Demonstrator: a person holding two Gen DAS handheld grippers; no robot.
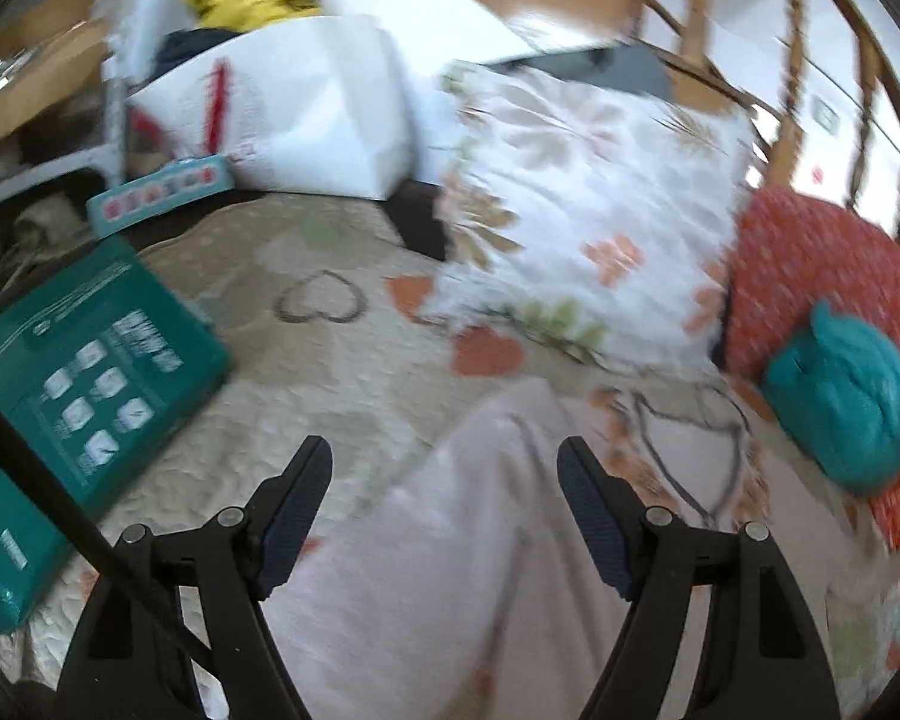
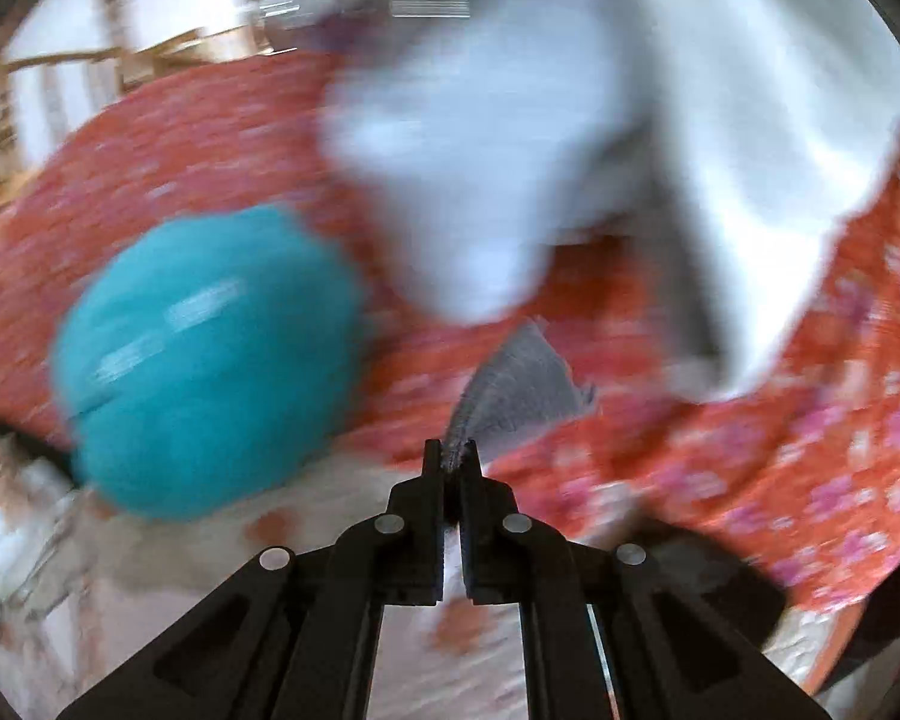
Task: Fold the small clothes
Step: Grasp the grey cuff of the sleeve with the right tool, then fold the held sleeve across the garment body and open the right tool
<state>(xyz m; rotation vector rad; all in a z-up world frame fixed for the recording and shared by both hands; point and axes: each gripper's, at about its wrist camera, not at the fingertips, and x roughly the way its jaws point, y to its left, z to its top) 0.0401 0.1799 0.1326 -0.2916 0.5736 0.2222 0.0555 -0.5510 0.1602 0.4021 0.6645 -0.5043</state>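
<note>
Left wrist view: your left gripper [image 1: 444, 474] hangs w/ jaws wide, nothing pinched, over a pale pink garment [image 1: 450, 570] on the quilted bedspread [image 1: 306, 384]. Green box [image 1: 84, 396] at left edge, white bag [image 1: 306, 102] behind, floral pillow [image 1: 582, 210] ahead, red cushion [image 1: 810, 264] w/ teal bundle [image 1: 840, 402] at right. Bare quilt btwn box & garment.

Right wrist view: your right gripper [image 2: 452, 456] is clamped on a grey cloth edge [image 2: 522, 384]; white fabric [image 2: 570, 138] blurred above it, over the red cushion [image 2: 720, 450]; teal bundle [image 2: 210, 360] to the left.
</note>
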